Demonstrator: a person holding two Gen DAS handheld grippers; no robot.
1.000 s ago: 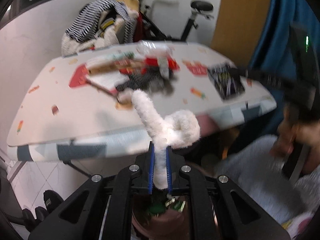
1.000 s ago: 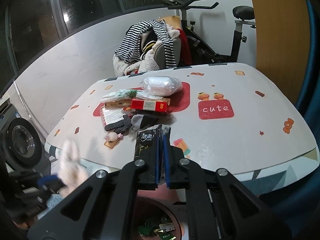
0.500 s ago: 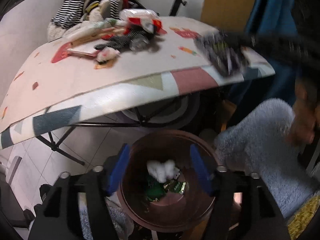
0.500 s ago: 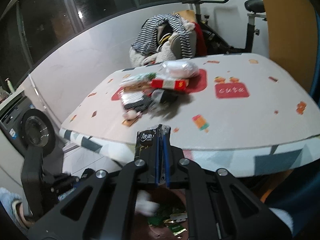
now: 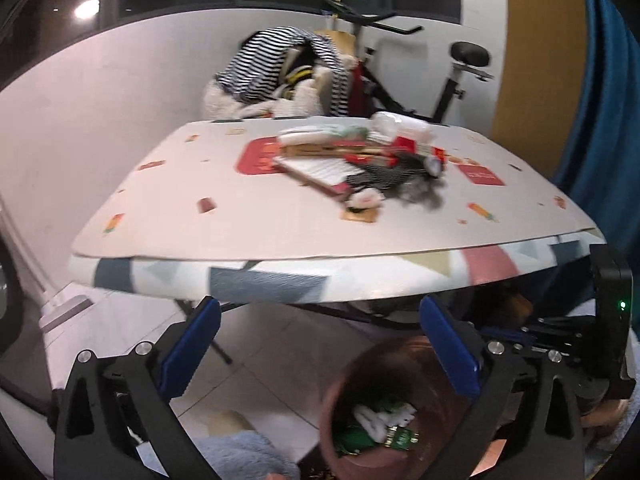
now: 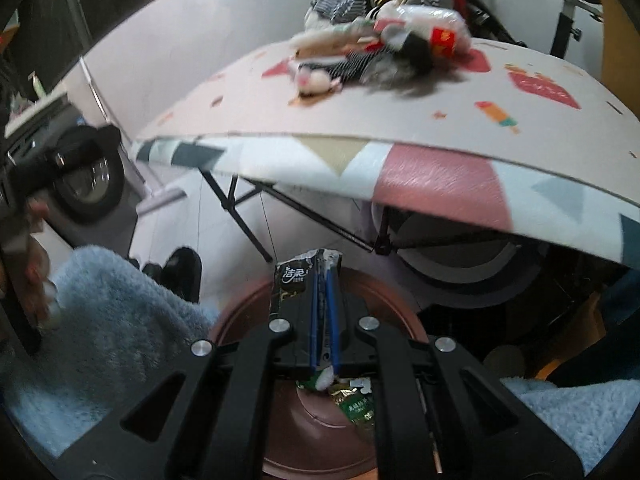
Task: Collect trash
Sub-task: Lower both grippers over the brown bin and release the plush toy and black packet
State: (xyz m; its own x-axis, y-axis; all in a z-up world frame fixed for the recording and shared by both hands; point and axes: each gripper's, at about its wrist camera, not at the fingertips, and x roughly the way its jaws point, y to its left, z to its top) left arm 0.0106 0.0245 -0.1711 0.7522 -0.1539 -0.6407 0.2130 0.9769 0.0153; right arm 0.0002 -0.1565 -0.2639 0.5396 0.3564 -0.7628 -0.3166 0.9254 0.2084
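The left claw [image 5: 316,344] has just been opening and now stands wide and empty; the white fuzzy strip [image 5: 380,416] it held a second ago lies in the brown bin [image 5: 348,376] below, so that piece is collected. The right claw [image 6: 324,280] is pinched on a black wrapper [image 6: 294,280] above the same bin, likely next to drop. More litter [image 5: 360,160] waits far off on the table [image 5: 200,224].

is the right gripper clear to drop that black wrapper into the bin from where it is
Probably yes. The right gripper is shut on the black wrapper and points down over the open brown bin. Nothing lies between them, and the table edge sits above and beyond.
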